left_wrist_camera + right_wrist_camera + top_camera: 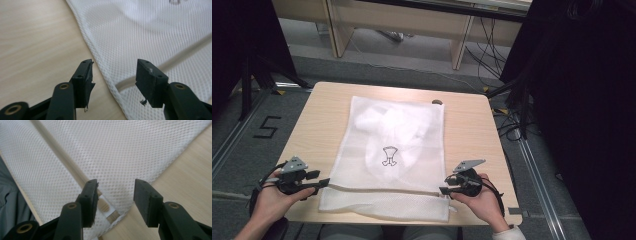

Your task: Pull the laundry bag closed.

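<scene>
Soft, floppy mesh bag point(394, 150) on bench point(312, 125); best pinched at zipper-end corners; both jaws released, gripping nothing.

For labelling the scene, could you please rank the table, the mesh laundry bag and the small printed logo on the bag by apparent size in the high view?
1. table
2. mesh laundry bag, covering the table's middle
3. printed logo, by far the smallest

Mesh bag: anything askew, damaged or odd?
One thing: the mesh bag overhangs the table at the near edge, so its bottom strip below the zipper hangs off. Otherwise it lies flat, white contents inside, no tear visible. Left gripper and right gripper sit open at its near corners.
</scene>
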Tool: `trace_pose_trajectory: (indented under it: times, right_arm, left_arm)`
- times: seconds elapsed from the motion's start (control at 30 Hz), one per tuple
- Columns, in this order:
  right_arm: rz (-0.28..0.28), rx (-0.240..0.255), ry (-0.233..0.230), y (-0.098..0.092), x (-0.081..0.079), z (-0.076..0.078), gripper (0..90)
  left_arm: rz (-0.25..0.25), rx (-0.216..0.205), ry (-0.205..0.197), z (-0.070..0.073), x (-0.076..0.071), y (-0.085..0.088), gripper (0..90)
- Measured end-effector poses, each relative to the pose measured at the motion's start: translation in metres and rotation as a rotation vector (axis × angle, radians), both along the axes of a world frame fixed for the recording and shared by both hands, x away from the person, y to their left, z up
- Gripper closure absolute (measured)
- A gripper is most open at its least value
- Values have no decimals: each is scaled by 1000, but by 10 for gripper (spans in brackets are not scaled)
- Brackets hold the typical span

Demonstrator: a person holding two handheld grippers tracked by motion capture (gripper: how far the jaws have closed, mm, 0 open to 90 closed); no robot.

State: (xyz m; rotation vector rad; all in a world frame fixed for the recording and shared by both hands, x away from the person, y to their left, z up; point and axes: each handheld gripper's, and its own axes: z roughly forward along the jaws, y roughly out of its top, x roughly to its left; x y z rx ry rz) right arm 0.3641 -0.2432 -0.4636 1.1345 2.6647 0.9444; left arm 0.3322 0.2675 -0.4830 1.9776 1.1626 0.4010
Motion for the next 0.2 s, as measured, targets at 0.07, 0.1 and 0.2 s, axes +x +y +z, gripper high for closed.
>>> trace_pose_trajectory:
  times: [0.07,0.1,0.2]
  right_arm:
    - [-31,41,-47,-2,2,-3,542]
    - [-37,21,-27,-5,3,-1,541]
    - [-78,40,-7,-6,3,0,539]
  left_arm:
    - [-2,-1,-1,0,0,1,444]
    - [-4,-2,11,-1,0,0,444]
    - [-23,8,10,-1,1,-2,444]
